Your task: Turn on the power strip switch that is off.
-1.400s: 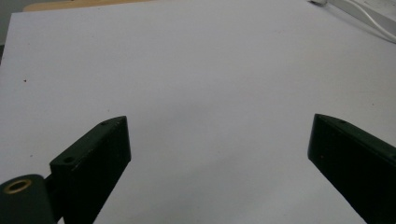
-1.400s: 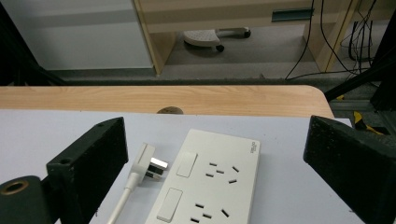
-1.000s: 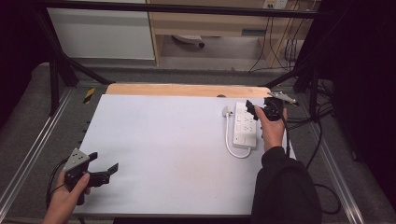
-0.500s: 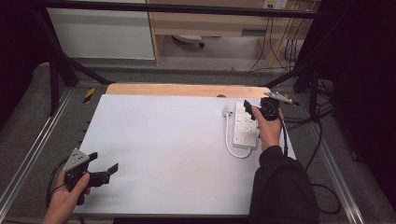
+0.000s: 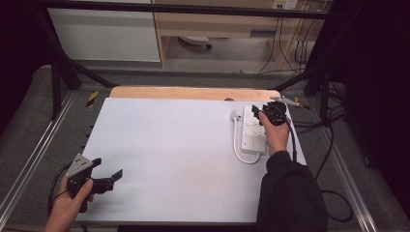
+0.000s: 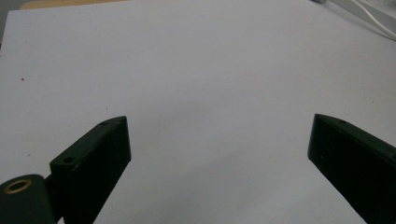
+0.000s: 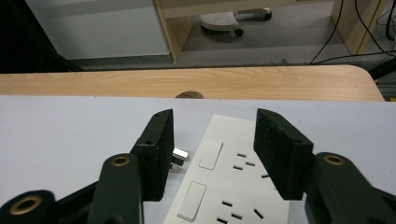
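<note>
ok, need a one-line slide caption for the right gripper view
Right gripper poised over the far end of a white power strip, fingers just narrowed but not gripping, its plug beside the left finger.

The left gripper (image 6: 219,163) looks out low across a white table surface (image 6: 201,79), and its 2 black jaws rise from the bottom edge with a wide gap between them and nothing in it. The left-hand jaw slants up toward the middle, with a small hole near its tip, another lower down, and a brass-ringed hole at the bottom corner. The right-hand jaw comes in from the opposite corner. Beyond the jaws the white surface is bare apart from a few tiny dark specks. At its far right corner lies a white cable (image 6: 373,21) beside a white power strip (image 6: 362,5). At its far left corner a strip of wooden edge (image 6: 60,3) shows.
</note>
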The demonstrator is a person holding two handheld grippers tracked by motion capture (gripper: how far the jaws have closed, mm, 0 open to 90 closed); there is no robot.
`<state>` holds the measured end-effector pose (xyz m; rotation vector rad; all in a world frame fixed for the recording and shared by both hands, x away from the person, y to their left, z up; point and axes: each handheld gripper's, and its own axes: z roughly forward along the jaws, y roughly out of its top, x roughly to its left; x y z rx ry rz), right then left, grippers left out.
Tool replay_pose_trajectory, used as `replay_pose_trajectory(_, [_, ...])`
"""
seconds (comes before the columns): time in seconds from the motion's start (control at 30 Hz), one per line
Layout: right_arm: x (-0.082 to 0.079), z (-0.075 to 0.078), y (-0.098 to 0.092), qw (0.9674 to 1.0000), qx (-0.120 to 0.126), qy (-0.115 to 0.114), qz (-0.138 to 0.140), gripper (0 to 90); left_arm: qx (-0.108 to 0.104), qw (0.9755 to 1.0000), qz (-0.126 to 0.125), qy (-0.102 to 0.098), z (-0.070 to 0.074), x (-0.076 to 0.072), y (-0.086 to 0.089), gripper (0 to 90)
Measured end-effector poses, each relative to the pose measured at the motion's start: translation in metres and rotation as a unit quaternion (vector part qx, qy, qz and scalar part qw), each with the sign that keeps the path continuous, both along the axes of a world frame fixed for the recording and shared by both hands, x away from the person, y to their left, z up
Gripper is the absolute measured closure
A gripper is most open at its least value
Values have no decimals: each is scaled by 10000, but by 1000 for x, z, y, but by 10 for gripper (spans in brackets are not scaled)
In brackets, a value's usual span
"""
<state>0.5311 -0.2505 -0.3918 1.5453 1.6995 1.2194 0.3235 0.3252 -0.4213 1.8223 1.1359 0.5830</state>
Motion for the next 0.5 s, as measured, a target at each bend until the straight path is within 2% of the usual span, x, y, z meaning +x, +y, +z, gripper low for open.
replay_pose_trajectory(0.5, [2,-4,4,9999,55,83,140,583,0,10000,-9,-1,0,0,0,61])
